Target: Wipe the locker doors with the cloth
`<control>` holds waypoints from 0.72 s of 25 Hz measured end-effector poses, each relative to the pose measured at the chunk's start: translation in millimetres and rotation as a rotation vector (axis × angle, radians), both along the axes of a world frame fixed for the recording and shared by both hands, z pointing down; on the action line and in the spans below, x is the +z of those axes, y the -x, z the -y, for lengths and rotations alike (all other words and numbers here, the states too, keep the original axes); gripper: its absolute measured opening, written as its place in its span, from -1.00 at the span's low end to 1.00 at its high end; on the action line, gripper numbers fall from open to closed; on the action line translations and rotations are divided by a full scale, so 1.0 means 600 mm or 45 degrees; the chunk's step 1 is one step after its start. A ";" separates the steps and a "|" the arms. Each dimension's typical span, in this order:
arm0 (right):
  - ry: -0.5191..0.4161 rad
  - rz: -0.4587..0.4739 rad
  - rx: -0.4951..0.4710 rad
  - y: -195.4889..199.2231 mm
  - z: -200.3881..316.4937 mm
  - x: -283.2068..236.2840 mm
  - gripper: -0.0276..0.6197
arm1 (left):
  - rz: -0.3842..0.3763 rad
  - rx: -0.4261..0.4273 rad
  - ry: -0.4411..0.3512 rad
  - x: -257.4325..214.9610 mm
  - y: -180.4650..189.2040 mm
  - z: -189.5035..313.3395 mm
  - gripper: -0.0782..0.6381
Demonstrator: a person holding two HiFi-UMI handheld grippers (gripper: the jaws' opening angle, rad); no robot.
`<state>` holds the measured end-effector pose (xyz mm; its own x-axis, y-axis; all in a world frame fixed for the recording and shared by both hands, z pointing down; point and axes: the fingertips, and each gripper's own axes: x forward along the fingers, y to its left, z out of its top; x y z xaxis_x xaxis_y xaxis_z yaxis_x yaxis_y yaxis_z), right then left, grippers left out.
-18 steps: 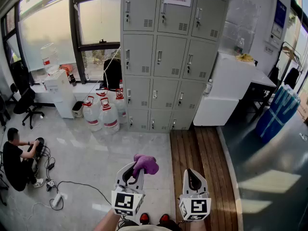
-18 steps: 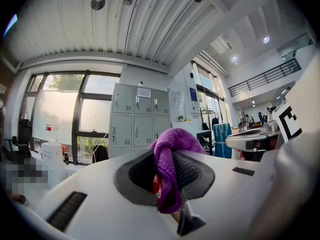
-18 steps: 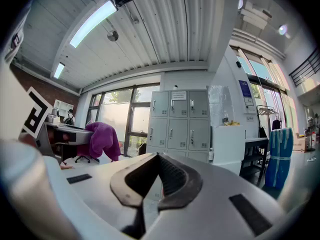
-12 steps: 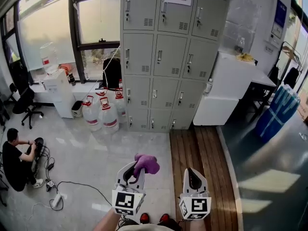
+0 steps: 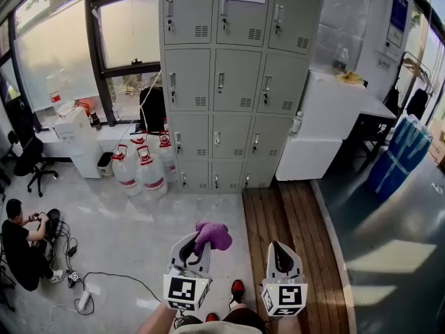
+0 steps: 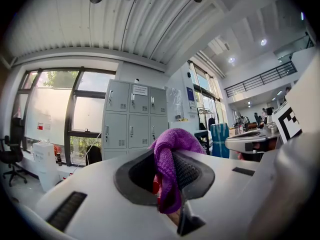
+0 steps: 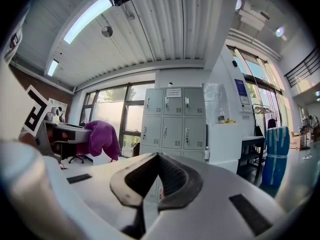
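Cloth [image 5: 213, 235]: purple, clamped in left hand-held gripper [image 5: 192, 250] | right hand-held gripper [image 5: 281, 257]: jaws together, empty | locker doors [image 5: 236, 82]: well apart from both; wiping judged not yet begun.

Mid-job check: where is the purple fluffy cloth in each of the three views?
Head view: purple fluffy cloth low centre, on the left gripper.
Left gripper view: cloth at centre, pinched between the jaws.
Right gripper view: cloth left of centre.
Shared landmark: grey metal lockers, beyond it in all three.
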<state>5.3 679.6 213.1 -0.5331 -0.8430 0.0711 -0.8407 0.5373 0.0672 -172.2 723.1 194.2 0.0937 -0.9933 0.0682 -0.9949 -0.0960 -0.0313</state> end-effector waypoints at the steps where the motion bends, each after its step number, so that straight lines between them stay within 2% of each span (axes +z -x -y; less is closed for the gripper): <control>1: 0.005 0.000 0.007 -0.002 0.014 0.002 -0.87 | 0.002 0.004 0.001 0.001 0.000 0.014 -0.57; 7: 0.007 0.003 0.028 -0.010 0.136 0.019 -0.87 | 0.013 0.001 0.001 0.013 0.003 0.138 -0.57; 18: 0.024 0.030 -0.002 -0.021 0.492 0.019 -0.87 | 0.026 -0.006 0.038 0.017 -0.021 0.485 -0.57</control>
<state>17.7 384.6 224.3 -0.5359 -0.8410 0.0744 -0.8412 0.5394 0.0374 -159.7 431.9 204.4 0.0870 -0.9912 0.1000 -0.9945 -0.0922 -0.0488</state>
